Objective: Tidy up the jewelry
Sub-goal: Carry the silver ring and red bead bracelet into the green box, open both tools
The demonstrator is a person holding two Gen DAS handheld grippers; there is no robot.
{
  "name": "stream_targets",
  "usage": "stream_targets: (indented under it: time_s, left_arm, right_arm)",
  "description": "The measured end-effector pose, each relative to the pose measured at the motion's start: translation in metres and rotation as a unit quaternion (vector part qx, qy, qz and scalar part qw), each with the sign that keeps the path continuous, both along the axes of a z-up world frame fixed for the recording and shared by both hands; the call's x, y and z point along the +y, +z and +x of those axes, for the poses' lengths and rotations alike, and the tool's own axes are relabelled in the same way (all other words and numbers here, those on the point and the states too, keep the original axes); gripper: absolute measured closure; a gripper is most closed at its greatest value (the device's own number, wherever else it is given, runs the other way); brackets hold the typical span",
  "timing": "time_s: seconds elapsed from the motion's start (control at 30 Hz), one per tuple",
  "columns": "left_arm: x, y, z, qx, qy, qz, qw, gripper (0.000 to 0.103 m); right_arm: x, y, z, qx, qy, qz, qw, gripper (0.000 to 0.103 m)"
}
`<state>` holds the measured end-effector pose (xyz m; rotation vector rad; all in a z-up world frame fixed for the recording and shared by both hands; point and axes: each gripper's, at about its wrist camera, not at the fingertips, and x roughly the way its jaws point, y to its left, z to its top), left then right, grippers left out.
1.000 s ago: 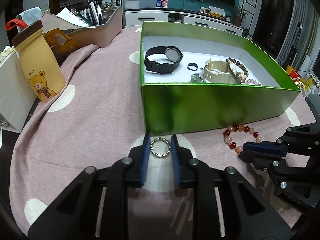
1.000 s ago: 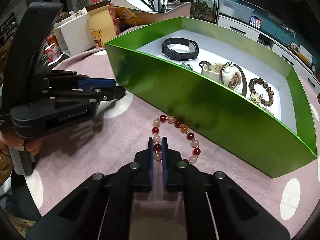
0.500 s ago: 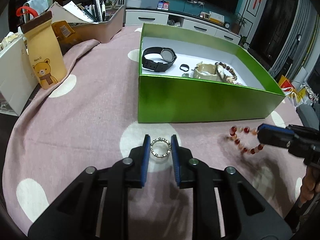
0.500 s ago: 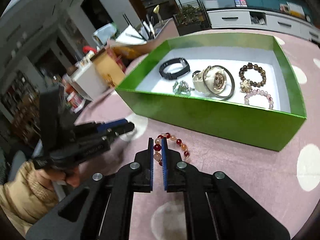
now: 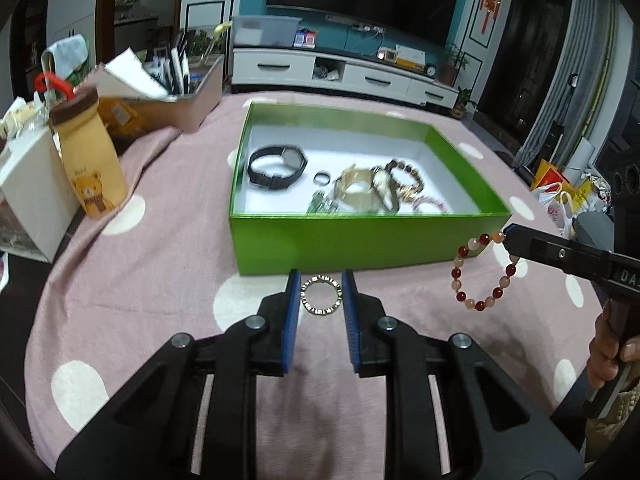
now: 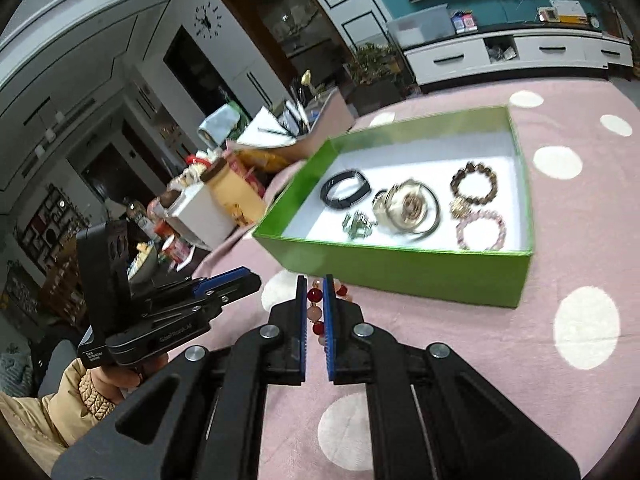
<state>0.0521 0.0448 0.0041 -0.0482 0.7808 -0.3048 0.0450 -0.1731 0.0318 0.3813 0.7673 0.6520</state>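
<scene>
My left gripper [image 5: 321, 294] is shut on a small silver ring [image 5: 321, 295], held a little above the pink cloth just in front of the green box [image 5: 360, 240]. In the right wrist view, my right gripper [image 6: 315, 292] is shut on a red and pink bead bracelet [image 6: 315, 312]. In the left wrist view that bracelet [image 5: 480, 276] hangs in a loop from the right gripper [image 5: 509, 238], off the cloth by the box's near right corner. The box [image 6: 400, 268] holds a black watch [image 5: 276, 168], a dark ring [image 5: 321, 178], a cream watch [image 5: 356, 190] and bead bracelets [image 6: 474, 178].
A yellow bear pouch [image 5: 90, 160] and a white carton [image 5: 28, 192] stand at the left of the dotted pink tablecloth [image 5: 160, 260]. A pink organiser with pens and papers [image 5: 180, 96] sits behind them. A hand [image 5: 608, 352] grips the right tool.
Both grippers have risen off the cloth with their items. The bracelet left the table and now hangs from the right gripper, which has rolled and swung back from the box.
</scene>
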Motion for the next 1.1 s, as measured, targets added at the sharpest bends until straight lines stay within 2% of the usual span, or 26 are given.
stream_targets:
  time_s: [0.3, 0.57, 0.87, 1.1]
  left_arm:
    - [-0.014, 0.029, 0.004, -0.027, -0.008, 0.000, 0.9996, 0.083]
    - [-0.021, 0.045, 0.025, -0.038, -0.005, -0.002, 0.9993, 0.083]
    - [-0.025, 0.049, 0.057, -0.037, 0.002, 0.006, 0.9993, 0.083]
    - [-0.022, 0.045, 0.082, -0.028, 0.018, 0.015, 0.9994, 0.083]
  right_arm:
    - [-0.029, 0.024, 0.001, -0.028, -0.032, 0.014, 0.999, 0.096]
    - [-0.049, 0.036, 0.008, -0.047, -0.057, 0.022, 0.997, 0.096]
    - [-0.061, 0.043, 0.027, -0.060, -0.088, 0.022, 0.994, 0.096]
    - [-0.055, 0.040, 0.046, -0.059, -0.090, 0.013, 0.994, 0.096]
